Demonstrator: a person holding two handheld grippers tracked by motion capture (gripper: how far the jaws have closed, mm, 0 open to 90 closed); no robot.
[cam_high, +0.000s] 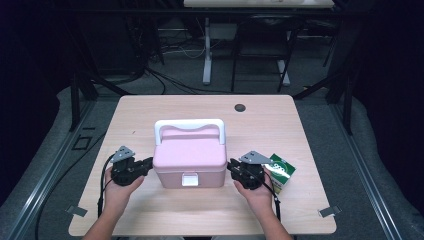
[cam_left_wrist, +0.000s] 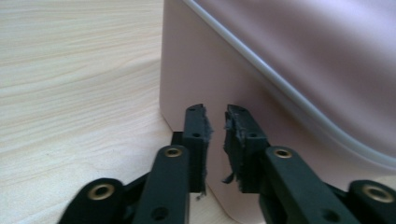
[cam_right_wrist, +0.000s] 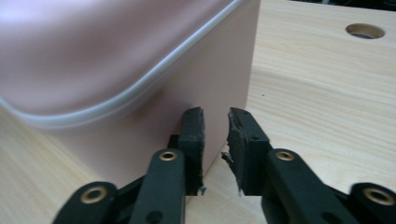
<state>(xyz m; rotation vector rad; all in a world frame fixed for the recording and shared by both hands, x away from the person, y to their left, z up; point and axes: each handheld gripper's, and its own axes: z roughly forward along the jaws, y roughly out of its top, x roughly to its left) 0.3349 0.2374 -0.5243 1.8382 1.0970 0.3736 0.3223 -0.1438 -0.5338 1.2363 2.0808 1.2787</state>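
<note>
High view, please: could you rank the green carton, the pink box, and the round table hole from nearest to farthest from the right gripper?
1. Green carton: just beside the right gripper, on its outer side.
2. Pink box: at its jaws, too close to call against the carton.
3. Round table hole: at the far edge.

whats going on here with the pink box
A person sits at a wooden table holding a two-jaw tool in each hand. The left tool and the right tool are brought up against opposite sides of a closed pink box with a white handle. In both gripper views the jaws stand slightly apart with nothing between them, their tips at the box wall. A green carton lies on the table just beyond the right hand.
</note>
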